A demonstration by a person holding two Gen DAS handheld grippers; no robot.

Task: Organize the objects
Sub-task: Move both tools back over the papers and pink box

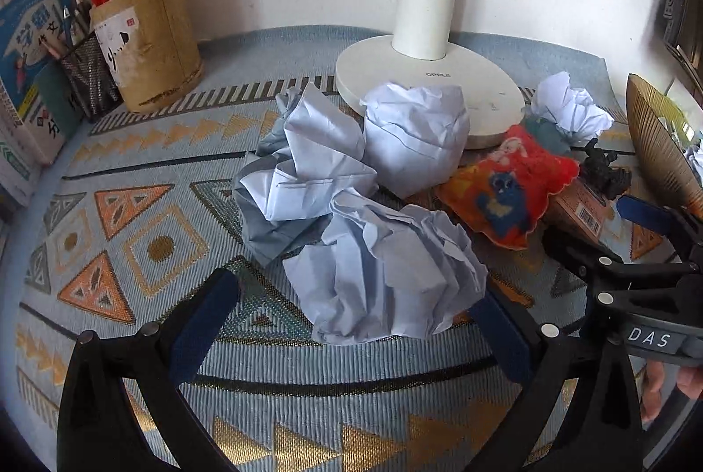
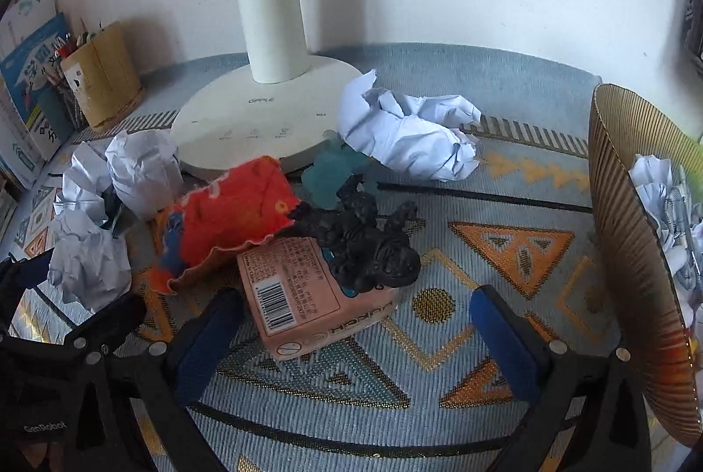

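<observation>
Left wrist view: The left gripper (image 1: 351, 318) occupies the lower centre of the frame with its jaws spread wide and nothing held. Its blue-padded fingers (image 1: 202, 322) flank the nearest crumpled ball of pale blue-white paper (image 1: 386, 274), which lies on the patterned blue, orange and gold woven mat (image 1: 132, 252); whether the pads touch the paper cannot be determined. Two more crumpled paper balls (image 1: 415, 133) lie just above it at frame centre, against the round white lamp base (image 1: 439, 85). A further crumpled white paper wad (image 1: 569, 107) sits at the upper right. An orange-red printed plastic snack bag (image 1: 509, 186) lies right of centre. A tan cylindrical pen holder (image 1: 151, 41) stands at the upper left. The right gripper (image 1: 650, 252) enters at the right edge.

Right wrist view: The right gripper (image 2: 358, 335) sits at the lower centre, jaws apart and empty. Between and just above its fingers lies a pink rectangular box with a barcode (image 2: 303, 296), tilted, with a black lumpy figurine (image 2: 364, 243) resting on it. The snack bag (image 2: 228, 217) overlaps the box's upper left corner. One paper wad (image 2: 408, 133) lies at upper centre. A ribbed gold-brown basket (image 2: 632, 252) at the right edge contains crumpled white paper (image 2: 668, 199).
</observation>
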